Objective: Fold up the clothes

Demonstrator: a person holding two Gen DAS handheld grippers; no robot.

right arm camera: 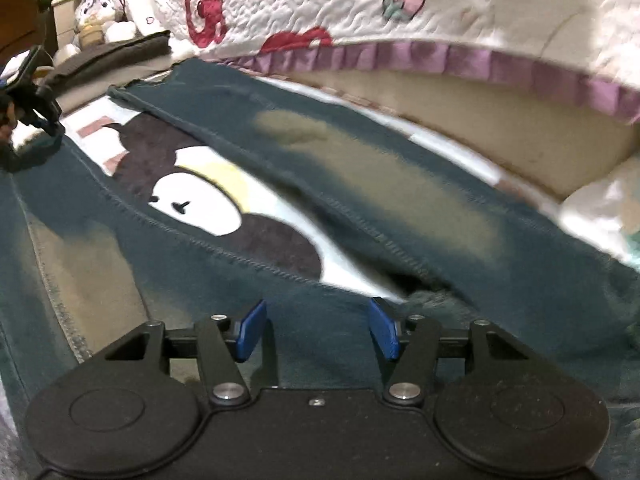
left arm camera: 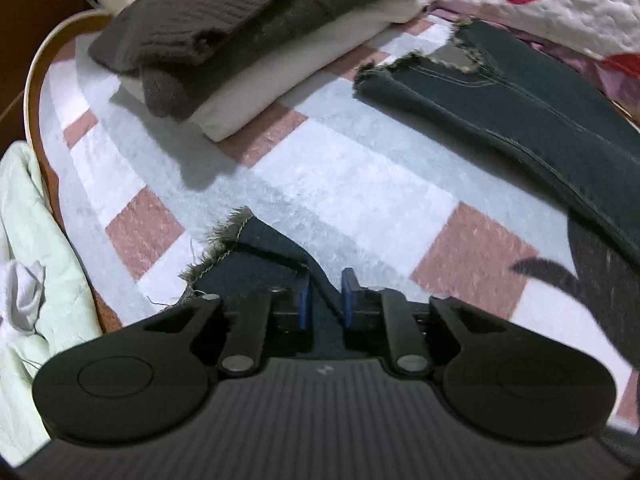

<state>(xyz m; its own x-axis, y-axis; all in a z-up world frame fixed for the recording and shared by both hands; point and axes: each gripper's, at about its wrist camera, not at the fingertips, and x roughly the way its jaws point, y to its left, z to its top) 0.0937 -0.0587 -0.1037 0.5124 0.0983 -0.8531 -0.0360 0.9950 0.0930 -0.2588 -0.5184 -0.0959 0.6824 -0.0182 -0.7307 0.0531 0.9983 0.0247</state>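
Dark blue jeans with frayed hems lie spread on a checked blanket [left arm camera: 352,184]. In the left wrist view one leg [left arm camera: 520,120] stretches away at the right. My left gripper [left arm camera: 326,296] is shut on the frayed hem of the other leg [left arm camera: 248,256], a fold of denim between its blue pads. In the right wrist view both legs [right arm camera: 360,184] run away from me, with a cartoon print [right arm camera: 208,208] on the blanket showing between them. My right gripper [right arm camera: 318,330] is open just above the denim near the crotch. My left gripper also shows far left in the right wrist view [right arm camera: 28,100].
A stack of folded clothes, dark knit [left arm camera: 248,12] on white [left arm camera: 288,76], sits at the back left. A pale green garment [left arm camera: 36,272] hangs over the left edge. A quilt with red prints [right arm camera: 360,4] and a plush toy [right arm camera: 96,4] lie behind.
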